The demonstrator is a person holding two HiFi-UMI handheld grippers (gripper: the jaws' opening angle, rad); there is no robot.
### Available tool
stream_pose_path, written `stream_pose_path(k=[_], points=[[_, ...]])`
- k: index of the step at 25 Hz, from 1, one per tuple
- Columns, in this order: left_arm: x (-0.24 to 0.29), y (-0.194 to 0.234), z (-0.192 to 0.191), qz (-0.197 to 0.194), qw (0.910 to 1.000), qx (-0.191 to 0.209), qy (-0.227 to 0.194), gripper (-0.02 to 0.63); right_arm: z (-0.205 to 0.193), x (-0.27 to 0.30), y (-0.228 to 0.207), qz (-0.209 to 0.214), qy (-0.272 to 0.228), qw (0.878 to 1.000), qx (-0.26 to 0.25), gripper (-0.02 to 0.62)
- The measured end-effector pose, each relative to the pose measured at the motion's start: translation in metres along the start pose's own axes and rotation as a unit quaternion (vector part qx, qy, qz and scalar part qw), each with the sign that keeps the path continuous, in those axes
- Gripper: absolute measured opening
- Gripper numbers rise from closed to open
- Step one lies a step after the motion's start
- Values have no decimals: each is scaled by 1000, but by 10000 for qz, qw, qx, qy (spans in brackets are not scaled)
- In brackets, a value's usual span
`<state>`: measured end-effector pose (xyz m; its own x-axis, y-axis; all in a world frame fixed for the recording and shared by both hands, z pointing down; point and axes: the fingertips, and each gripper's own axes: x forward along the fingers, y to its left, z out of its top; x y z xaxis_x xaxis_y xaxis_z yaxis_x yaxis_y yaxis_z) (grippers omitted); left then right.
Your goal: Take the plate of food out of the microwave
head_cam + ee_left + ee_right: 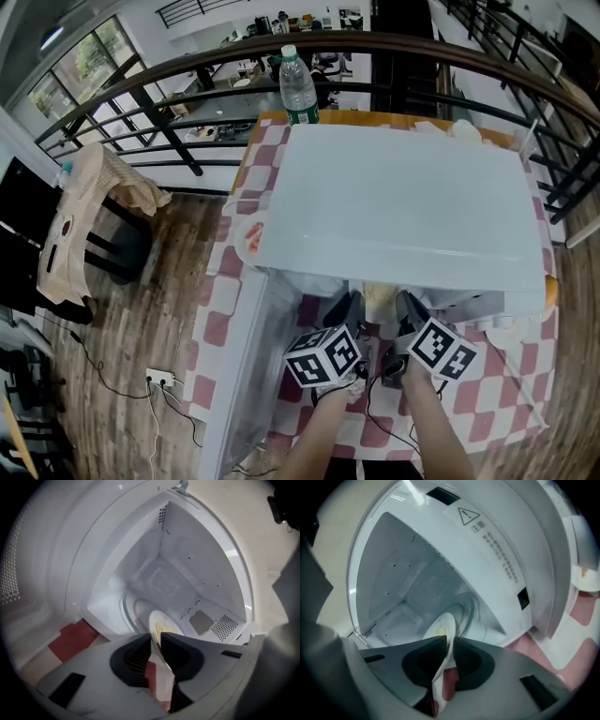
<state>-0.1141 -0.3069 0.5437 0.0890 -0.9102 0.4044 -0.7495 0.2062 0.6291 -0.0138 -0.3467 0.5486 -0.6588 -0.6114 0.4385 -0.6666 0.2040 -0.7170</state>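
- door [239, 361] of the white microwave [403, 206] stands open at the lower left of the head view, above the checked tablecloth [220, 328]
- left gripper [156, 638], low centre in its own view, has its jaws drawn in to a thin gap, with the pads pressing the near rim of the plate [165, 623] from both sides
- plate is inside the cavity, close to its mouth, with pale yellowish food [161, 629] on it; whether it rests on the turntable i cannot tell
- it looks like stiff, glazed ware: probably smooth under the pads, breakable, and heavier toward the far side, so the rim is the only hold, and two grips set apart should keep it level
- right gripper [450, 640], low centre in its own view, is clamped the same way, with its jaws narrowed onto the plate's rim
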Motion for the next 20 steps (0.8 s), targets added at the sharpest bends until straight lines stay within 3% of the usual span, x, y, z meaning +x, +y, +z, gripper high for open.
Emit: stream_pose_path(k=[5, 20], points=[[-2, 1, -1, -26, 9997, -209, -99, 56, -2, -2, -2, -54, -2, 10000, -22, 38], [-21, -11, -19, -84, 9999, -151, 2, 63, -8, -28, -5, -246, -33, 9997, -66, 43]])
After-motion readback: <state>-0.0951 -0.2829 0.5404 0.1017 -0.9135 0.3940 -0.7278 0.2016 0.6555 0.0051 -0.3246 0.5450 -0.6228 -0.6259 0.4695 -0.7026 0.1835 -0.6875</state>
